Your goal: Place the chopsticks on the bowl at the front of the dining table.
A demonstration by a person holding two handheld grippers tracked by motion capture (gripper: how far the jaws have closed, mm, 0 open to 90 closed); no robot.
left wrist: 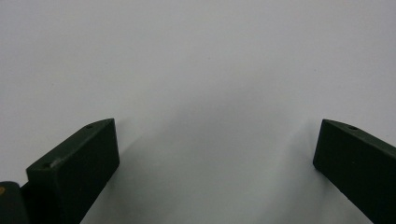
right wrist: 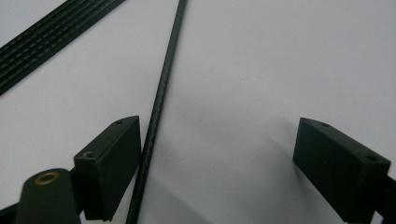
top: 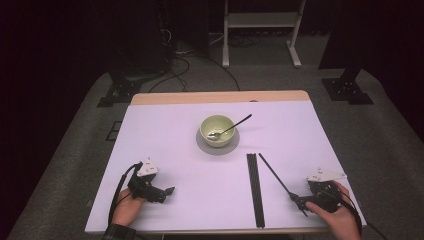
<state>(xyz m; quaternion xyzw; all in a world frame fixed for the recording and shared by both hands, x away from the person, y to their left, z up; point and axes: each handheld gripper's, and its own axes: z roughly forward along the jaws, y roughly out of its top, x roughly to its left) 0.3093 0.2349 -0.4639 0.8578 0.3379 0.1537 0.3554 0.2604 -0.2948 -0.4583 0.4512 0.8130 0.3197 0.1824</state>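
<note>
The thin black single rod [right wrist: 156, 112] lies flat on the white bench [top: 165, 135], running diagonally from lower right of the high view up toward centre. In the right gripper view it passes just inside the left-hand jaw of my right tongs [right wrist: 219, 154], which stand wide apart around its near end; whether that jaw touches it I cannot tell. I judge the rod light, stiff, smooth and inclined to roll or swivel once pinched. It lies low on the bench, so I would take hold near this end, jaws square across it.

Just left of it lies the bundle of black ribbed rods [top: 255, 187], close at the far end; a careless sweep could disturb it.

My left tongs [top: 162, 192], lower left of the high view, are apart over bare bench.

Upper centre, well clear, the pale green bowl [top: 217, 129] sits on a grey round saucer [top: 202, 147] with a metal spoon [top: 231, 127] inside.
</note>
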